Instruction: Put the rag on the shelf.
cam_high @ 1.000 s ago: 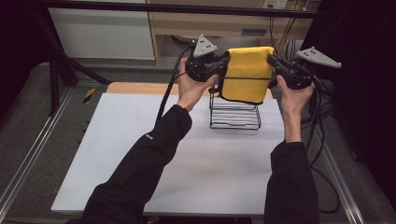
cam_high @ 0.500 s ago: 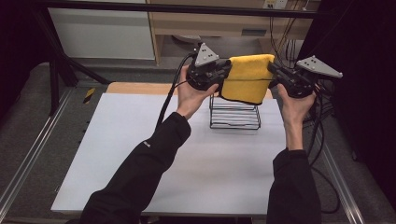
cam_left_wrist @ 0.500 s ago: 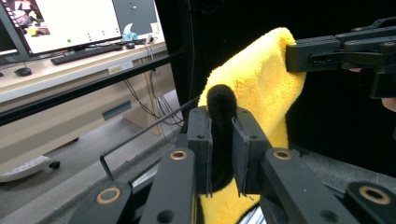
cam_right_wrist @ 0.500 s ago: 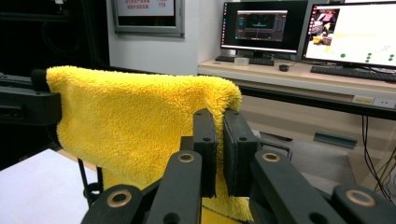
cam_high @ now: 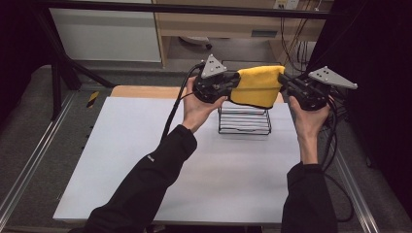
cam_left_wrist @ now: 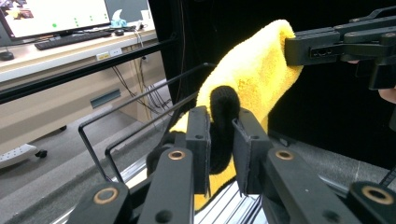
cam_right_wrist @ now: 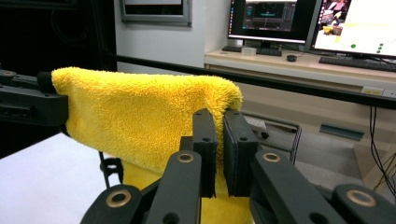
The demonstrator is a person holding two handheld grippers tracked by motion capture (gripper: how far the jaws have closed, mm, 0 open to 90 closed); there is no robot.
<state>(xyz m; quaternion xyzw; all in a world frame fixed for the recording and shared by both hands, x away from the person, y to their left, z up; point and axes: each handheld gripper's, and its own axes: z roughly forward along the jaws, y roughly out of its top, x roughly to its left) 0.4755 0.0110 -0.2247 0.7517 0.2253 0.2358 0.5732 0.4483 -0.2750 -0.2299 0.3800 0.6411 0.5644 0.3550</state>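
A fluffy yellow towel (cam_high: pixel 257 86) hangs folded in the air, stretched between my two grippers above a black wire rack (cam_high: pixel 244 121). My left gripper (cam_high: pixel 234 81) is shut on the towel's left corner; in the left gripper view the bunched, shadowed cloth (cam_left_wrist: pixel 223 130) sits pinched between the jaws. My right gripper (cam_high: pixel 283 83) is shut on the right corner, where the towel's (cam_right_wrist: pixel 144 116) edge is clamped between its pads. In the left gripper view the rack's wires (cam_left_wrist: pixel 140 126) lie just under the towel, and the other gripper (cam_left_wrist: pixel 336 44) holds the far end.
The rack stands at the back of a white table (cam_high: pixel 145 160), near its wooden far edge (cam_high: pixel 145 91). A desk with monitors (cam_right_wrist: pixel 355 28) and a keyboard lies beyond. A metal rail (cam_high: pixel 29 165) runs along the table's left side.
Both hands have brought the towel slightly lower and a little further back, towards the rack. Both grips are unchanged.
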